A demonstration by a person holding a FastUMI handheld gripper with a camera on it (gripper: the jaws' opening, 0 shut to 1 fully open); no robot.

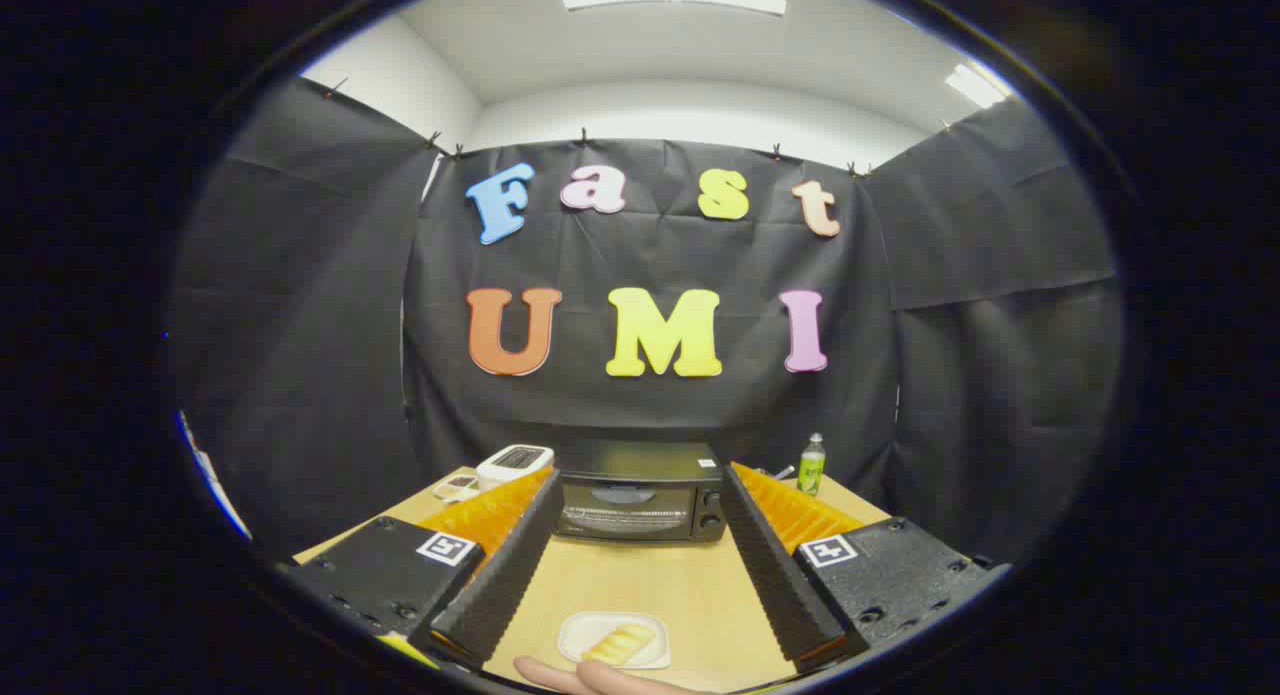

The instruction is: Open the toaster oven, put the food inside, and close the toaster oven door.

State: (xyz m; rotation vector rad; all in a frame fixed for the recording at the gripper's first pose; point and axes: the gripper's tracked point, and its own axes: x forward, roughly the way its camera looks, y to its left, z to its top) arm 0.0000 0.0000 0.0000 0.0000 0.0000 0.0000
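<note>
A black toaster oven [640, 505] stands at the far end of the wooden table [690, 585], beyond my fingers, with its glass door shut. A yellow piece of food [618, 643] lies on a small white tray [575, 635] on the table near me, low between the fingers. My gripper [640, 475] is open, held above the table with nothing between its fingers. A hand [590, 677] rests at the near table edge just below the tray.
A white toaster [514, 463] stands left of the oven, with a small flat item [456, 488] beside it. A green bottle [811, 465] stands to the oven's right. Black cloth walls close the booth behind and at both sides.
</note>
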